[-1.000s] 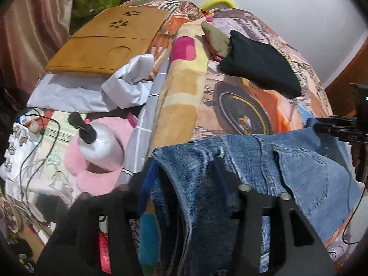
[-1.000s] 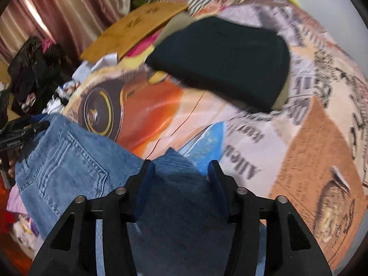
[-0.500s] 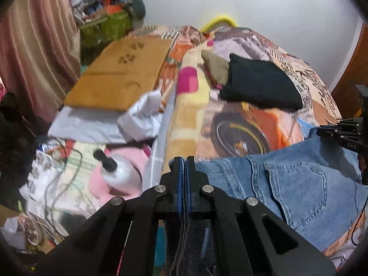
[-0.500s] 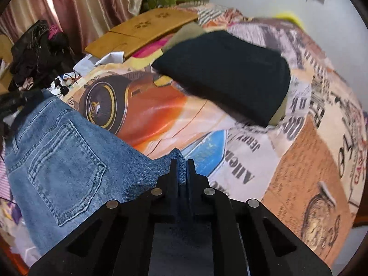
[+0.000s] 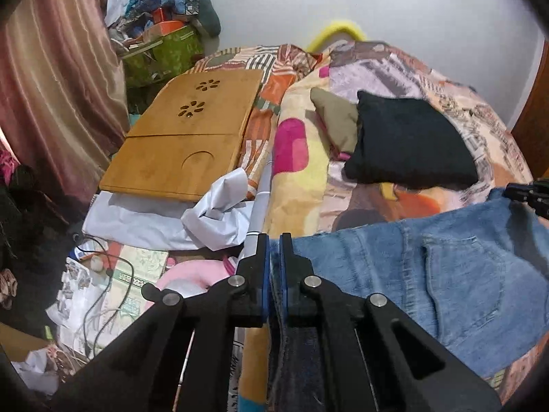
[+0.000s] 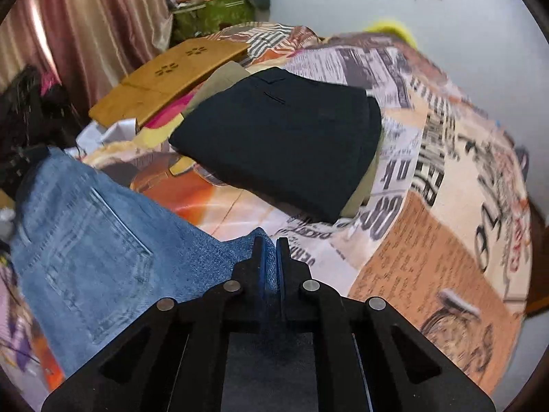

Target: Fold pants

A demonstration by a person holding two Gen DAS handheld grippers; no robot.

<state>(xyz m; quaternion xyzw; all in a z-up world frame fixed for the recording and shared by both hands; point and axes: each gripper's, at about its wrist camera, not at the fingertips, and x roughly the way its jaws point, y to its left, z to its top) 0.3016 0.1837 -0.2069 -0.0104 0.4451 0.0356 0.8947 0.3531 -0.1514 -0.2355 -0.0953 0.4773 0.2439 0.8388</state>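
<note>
Gripping opposite edges of the blue jeans (image 5: 446, 274) at lower frame on the patterned bedspread (image 6: 429, 240), left gripper (image 5: 273, 250) and right gripper (image 6: 270, 254) clench soft, heavy, drooping denim, probably best held at edges.

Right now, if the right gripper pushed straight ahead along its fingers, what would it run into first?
The right gripper is shut on the jeans. Straight ahead lies bare printed bedspread, then the folded black pants, though depth is hard to judge.
</note>
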